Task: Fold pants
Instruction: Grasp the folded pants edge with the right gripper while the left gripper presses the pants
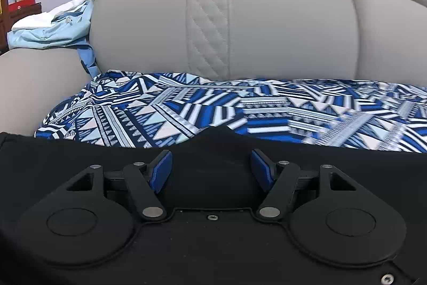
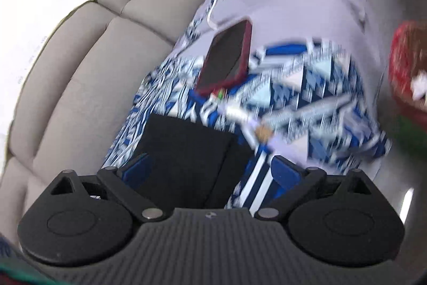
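Observation:
Black pants (image 1: 213, 156) lie flat on a blue and white patterned cloth (image 1: 240, 108) on a grey sofa seat. In the left wrist view my left gripper (image 1: 210, 167) is open, its blue pads low over the black fabric, close to its far edge. In the right wrist view my right gripper (image 2: 210, 172) is open, with a folded end of the black pants (image 2: 184, 151) between and just beyond its pads; the view is blurred by motion. I cannot tell whether either gripper touches the fabric.
The grey sofa backrest (image 1: 267, 26) rises just behind the cloth. A light blue garment (image 1: 53, 31) lies on the armrest at left. A phone in a red case (image 2: 226, 58) lies on the patterned cloth (image 2: 307, 87). A red item (image 2: 408, 66) is at right.

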`<state>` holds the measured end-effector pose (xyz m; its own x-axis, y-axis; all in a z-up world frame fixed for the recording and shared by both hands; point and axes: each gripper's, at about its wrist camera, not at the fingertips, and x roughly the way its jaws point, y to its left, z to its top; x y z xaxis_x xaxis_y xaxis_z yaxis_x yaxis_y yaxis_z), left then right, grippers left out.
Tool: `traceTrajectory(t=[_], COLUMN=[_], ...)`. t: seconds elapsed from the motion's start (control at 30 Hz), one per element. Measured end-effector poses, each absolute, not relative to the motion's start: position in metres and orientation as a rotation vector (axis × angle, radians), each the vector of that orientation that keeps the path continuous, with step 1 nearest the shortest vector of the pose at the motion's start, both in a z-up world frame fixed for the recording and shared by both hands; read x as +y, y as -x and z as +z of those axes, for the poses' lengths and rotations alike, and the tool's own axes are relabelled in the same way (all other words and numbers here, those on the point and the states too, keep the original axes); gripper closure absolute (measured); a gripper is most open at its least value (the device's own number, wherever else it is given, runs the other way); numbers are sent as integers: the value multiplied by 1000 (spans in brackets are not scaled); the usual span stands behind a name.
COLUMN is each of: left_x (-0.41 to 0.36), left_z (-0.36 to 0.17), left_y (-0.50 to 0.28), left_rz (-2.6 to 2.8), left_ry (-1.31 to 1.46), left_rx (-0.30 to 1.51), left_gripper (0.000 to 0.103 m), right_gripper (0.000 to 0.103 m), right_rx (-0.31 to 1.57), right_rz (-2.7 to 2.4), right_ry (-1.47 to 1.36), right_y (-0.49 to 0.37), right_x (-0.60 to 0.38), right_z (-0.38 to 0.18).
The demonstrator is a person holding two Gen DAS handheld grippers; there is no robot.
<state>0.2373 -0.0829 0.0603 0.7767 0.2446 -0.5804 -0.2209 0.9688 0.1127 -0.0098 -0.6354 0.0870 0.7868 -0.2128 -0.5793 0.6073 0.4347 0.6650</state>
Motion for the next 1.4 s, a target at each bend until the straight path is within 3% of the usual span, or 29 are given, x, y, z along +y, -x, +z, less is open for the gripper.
traceTrajectory(t=[0.13,0.4,0.83,1.07,1.4], left_x=[-98,-72,49,100,127], left_z=[73,93,83,76,77], left_y=[-216,-167,-123,-107,-112], left_rz=[175,104,474,620,730], left_ry=[-72,10,36,76,185], left_rx=[662,736,739,726,773], left_gripper=[29,28,45,45,42], right_gripper=[5,8,9,10,11], right_rx=[447,424,530,553,448], right_rz=[-485,-474,-520,-545,-471], right_ry=[-1042,-1052,-839,-799,-1011], right_y=[5,-6,-29,-43,-31], right_x=[-634,-645,-628,-617,-626], right_z=[80,77,87,90,81])
